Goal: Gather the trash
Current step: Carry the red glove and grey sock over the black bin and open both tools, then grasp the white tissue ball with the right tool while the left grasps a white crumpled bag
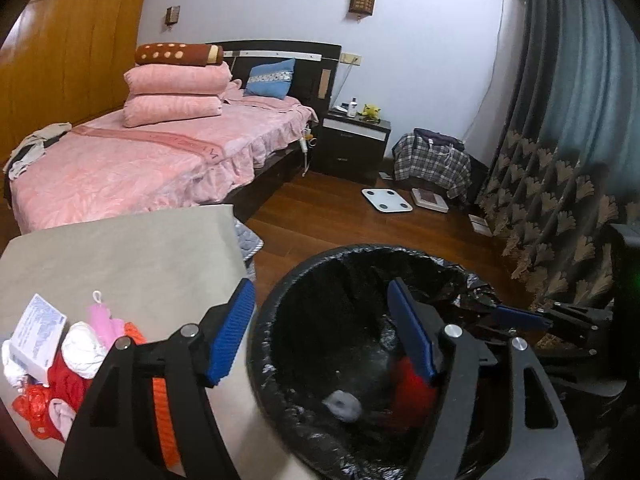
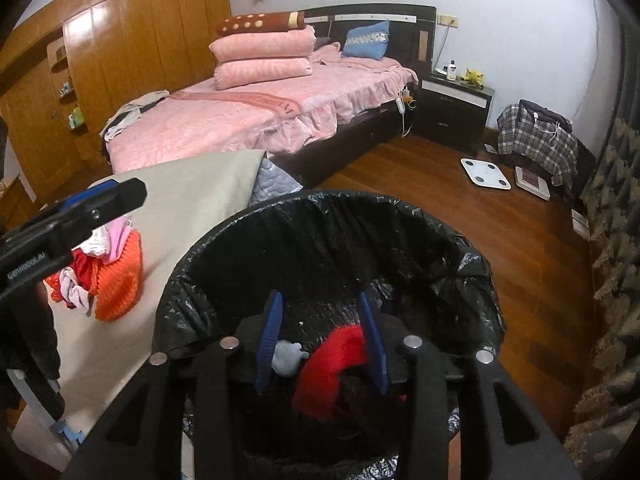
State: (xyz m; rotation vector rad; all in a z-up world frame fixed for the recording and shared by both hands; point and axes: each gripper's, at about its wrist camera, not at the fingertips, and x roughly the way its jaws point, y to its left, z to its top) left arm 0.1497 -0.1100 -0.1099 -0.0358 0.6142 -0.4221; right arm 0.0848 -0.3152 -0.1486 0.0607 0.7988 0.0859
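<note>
Trash bin [image 2: 328, 248]: one, round, mouth upward, lined with crinkled black plastic; stands on the wood floor [image 2: 500, 240] just beside the table [image 2: 192, 208].
Bin contents: one red fuzzy piece [image 2: 332, 364], long axis slanting up to the right in the right wrist view; one small grey lump [image 2: 286, 356] beside it.
Trash pile [image 1: 80, 352]: on the beige tabletop; one orange knit piece, one pink, red and white scraps, one white printed box [image 1: 36, 332].
Left gripper [image 1: 320, 332]: blue ribbed pads set wide, nothing between, straddling the bin rim.
Right gripper [image 2: 320, 340]: pads partly apart over the bin mouth, gripping nothing.
</note>
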